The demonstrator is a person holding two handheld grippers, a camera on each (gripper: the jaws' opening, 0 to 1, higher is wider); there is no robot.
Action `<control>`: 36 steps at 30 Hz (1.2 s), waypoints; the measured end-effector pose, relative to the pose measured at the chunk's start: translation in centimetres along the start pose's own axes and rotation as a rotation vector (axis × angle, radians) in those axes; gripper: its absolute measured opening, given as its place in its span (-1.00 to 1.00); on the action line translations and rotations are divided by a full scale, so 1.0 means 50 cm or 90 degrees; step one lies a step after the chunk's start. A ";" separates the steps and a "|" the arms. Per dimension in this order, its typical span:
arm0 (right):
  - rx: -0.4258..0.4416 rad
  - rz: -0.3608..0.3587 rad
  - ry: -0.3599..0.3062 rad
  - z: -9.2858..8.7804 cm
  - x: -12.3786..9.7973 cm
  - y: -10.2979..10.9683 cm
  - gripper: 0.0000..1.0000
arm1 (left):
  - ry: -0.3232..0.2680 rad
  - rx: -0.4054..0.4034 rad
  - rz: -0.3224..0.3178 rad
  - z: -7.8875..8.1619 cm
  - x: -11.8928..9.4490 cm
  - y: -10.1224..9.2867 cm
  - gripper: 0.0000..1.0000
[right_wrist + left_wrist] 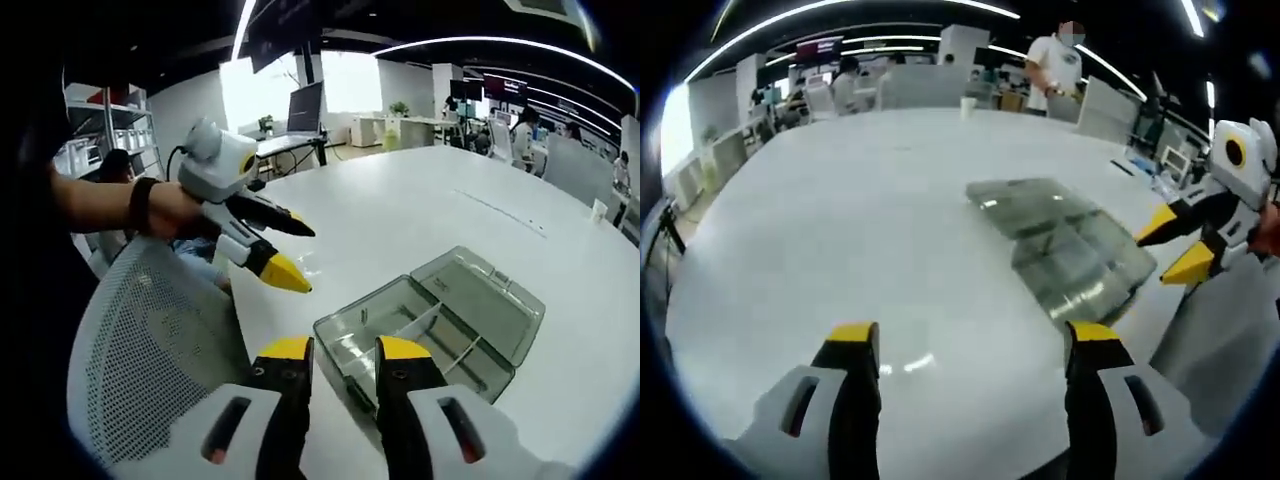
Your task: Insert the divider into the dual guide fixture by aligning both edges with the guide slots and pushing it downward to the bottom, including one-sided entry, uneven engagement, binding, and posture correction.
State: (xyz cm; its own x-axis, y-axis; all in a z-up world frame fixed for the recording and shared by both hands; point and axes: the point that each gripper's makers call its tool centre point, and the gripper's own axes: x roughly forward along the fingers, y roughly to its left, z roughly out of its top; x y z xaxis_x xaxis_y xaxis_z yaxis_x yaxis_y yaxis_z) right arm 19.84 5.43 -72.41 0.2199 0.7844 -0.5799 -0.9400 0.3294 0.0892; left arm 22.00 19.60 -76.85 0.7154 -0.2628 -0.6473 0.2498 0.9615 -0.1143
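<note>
With both my left tongs and right tongs open and empty beside the clear box on the table, its divider inside could bind if one edge enters first

No legible text, labels or numbers anywhere.
Dark wall screen at the far end of the room, seen from the left gripper view, carrying only a blurred reddish band, too small to read; hanging screens in the right gripper view equally unreadable; clear plastic box on the white table bare of any marking.
</note>
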 end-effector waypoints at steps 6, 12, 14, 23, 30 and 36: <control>0.009 -0.006 -0.018 0.010 0.001 0.012 -0.61 | 0.024 0.005 0.018 -0.017 0.000 0.014 0.44; 0.017 -0.017 -0.017 0.004 -0.007 0.018 -0.64 | 0.045 0.011 0.046 -0.030 0.002 0.040 0.42; 0.015 -0.019 -0.013 -0.001 -0.006 0.022 -0.65 | 0.047 0.013 0.056 -0.032 0.004 0.050 0.40; 0.025 -0.009 -0.021 -0.002 -0.006 0.045 -0.67 | 0.066 -0.002 0.073 -0.056 0.016 0.076 0.20; 0.041 -0.003 -0.024 -0.005 -0.009 0.052 -0.71 | 0.069 0.006 0.071 -0.062 0.025 0.075 0.08; 0.040 -0.009 -0.027 0.000 -0.013 0.048 -0.72 | 0.091 0.024 0.081 -0.075 0.028 0.082 0.03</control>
State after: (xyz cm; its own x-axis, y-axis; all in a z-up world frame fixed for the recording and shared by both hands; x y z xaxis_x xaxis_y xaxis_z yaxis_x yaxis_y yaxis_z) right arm 17.42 5.71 -71.80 0.2447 0.8009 -0.5465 -0.9187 0.3717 0.1335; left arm 21.58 23.45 -81.02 0.6439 -0.1228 -0.7552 0.1891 0.9820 0.0016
